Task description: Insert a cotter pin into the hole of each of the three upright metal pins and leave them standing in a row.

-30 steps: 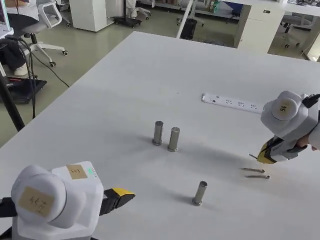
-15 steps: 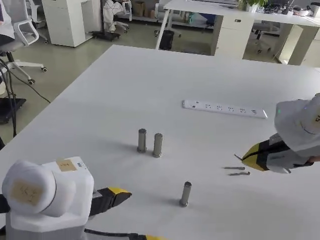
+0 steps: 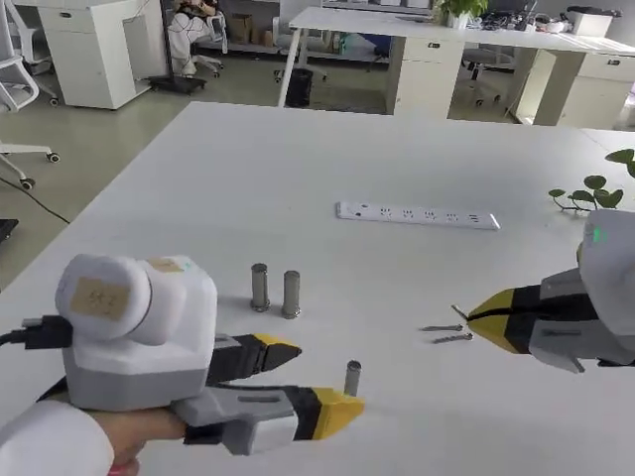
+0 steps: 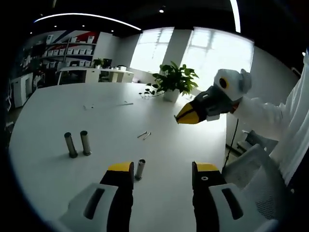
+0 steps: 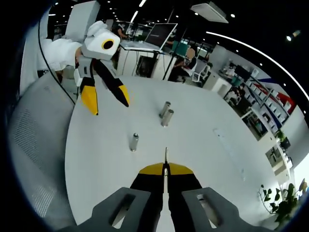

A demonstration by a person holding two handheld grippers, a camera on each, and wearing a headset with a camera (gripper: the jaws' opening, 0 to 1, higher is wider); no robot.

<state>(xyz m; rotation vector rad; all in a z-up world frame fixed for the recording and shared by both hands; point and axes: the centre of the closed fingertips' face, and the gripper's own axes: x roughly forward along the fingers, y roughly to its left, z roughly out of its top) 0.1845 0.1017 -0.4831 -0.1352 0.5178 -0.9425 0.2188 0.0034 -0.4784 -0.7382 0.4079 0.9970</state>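
I'm looking down on a big white table [image 3: 298,159] w/ the whole job spread on it. Left gripper [image 3: 316,377] is low at the near edge, jaws spread wide apart and nothing btwn the pads; its own view shows the same gap [image 4: 164,168], and the right gripper view sees it across the table w/ both yellow tips splayed [image 5: 107,101]. Right gripper [image 3: 474,320] sits off to the right, above the table, jaws pressed together on a held cotter pin [image 3: 458,312] that pokes out past the tips; in its own view [image 5: 165,169] that pin [image 5: 166,154] stands straight out of the closed jaws. A white power strip [image 3: 417,214] lies flat further back, and a green plant [image 3: 595,193] leans in at the far right edge. Paired metal pins [image 3: 275,291] stand upright just beside each other, mid-table, apart from both grippers [image 4: 78,144]. The lone metal pin [image 3: 352,378] stands upright closer to me, just ahead of the left gripper's tips and lined up w/ the gap [image 4: 140,169]; can't tell if a jaw touches it. Two loose cotter pins [image 3: 446,332] lie flat side by side on the table, near the right gripper's tips. Holes in the metal pins are too small for me to make out.
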